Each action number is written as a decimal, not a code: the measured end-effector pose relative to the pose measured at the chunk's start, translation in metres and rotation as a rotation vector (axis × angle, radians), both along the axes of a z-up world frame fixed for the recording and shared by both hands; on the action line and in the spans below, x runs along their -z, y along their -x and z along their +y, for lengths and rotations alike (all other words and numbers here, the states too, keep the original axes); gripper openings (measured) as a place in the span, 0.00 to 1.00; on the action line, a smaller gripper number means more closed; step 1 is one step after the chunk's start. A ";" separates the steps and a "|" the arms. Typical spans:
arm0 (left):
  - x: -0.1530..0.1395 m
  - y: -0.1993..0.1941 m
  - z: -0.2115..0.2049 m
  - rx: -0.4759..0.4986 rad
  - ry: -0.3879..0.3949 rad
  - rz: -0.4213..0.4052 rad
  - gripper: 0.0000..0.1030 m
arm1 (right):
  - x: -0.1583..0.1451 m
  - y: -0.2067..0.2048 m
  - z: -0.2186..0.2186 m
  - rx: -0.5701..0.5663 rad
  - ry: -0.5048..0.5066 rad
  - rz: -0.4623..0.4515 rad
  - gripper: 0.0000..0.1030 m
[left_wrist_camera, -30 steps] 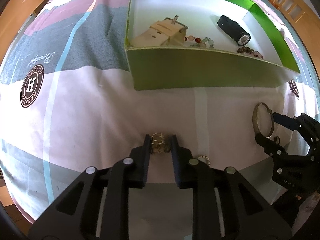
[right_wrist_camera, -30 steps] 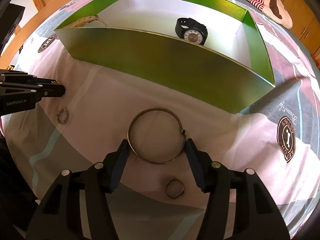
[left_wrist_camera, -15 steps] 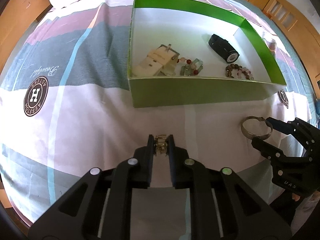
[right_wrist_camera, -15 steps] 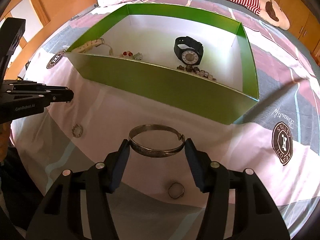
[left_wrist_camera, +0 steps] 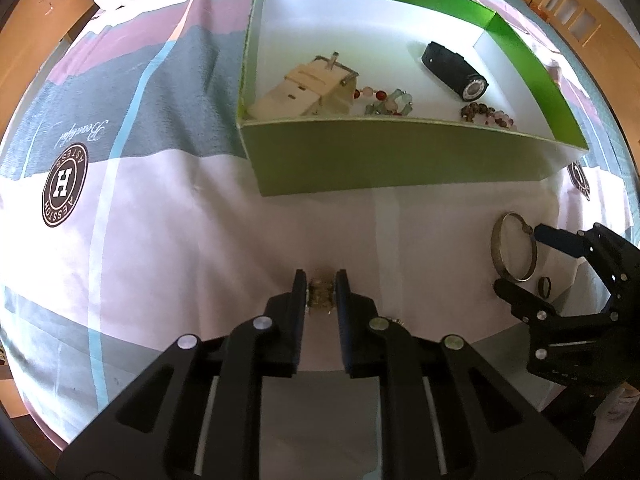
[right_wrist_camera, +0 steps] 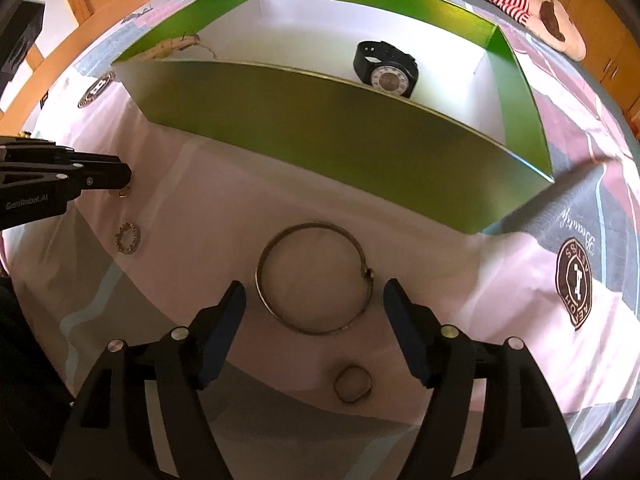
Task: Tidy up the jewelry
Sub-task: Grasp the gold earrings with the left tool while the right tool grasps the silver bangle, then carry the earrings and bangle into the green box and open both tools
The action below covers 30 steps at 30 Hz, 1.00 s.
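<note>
A: Where is your left hand-held gripper (left_wrist_camera: 321, 295)?

B: Low over the bed's patterned pink, grey and white bedspread (left_wrist_camera: 168, 216), its fingers pinching a small gold-toned ornate ring (left_wrist_camera: 320, 298). In the right wrist view you see its tips from the side, with a bit of that ring at them.

A: And your right hand-held gripper (right_wrist_camera: 314, 306)?

B: Spread wide. The thin silver metal bangle (right_wrist_camera: 314, 276) lies flat on the bedspread between its fingers, touching neither blue pad (right_wrist_camera: 224, 332).

A: What else lies loose on the bed?

B: A small dark plain ring (right_wrist_camera: 353, 384) just under your right hand-held gripper, and a small silver toothed ring (right_wrist_camera: 128, 238) near the left one's tips.

A: And the box?

B: The green open cardboard box with the white floor (left_wrist_camera: 400, 160) sits beyond both tools. Inside you have a black wristwatch with a pale dial (right_wrist_camera: 386, 70), a cream strap with a metal buckle (left_wrist_camera: 308, 92), a bracelet of red, pink and pale green beads (left_wrist_camera: 384, 100) just beside it, and a bracelet of brown and pink beads (left_wrist_camera: 488, 116) near the front wall.
</note>
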State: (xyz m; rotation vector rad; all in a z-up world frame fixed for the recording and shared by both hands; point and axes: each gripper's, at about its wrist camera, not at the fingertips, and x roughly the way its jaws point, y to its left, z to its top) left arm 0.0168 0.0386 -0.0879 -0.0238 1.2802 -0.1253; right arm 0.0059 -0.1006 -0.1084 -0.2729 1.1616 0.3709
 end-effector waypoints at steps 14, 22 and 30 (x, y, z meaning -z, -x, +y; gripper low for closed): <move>-0.009 -0.003 0.004 -0.021 0.032 -0.035 0.13 | -0.020 0.003 -0.005 0.022 -0.082 -0.026 0.59; -0.048 0.007 -0.009 0.025 0.084 -0.156 0.13 | -0.061 0.007 -0.002 0.004 -0.158 -0.104 0.59; -0.093 -0.017 -0.025 0.066 0.146 -0.326 0.13 | -0.100 -0.024 -0.026 0.124 -0.313 -0.223 0.59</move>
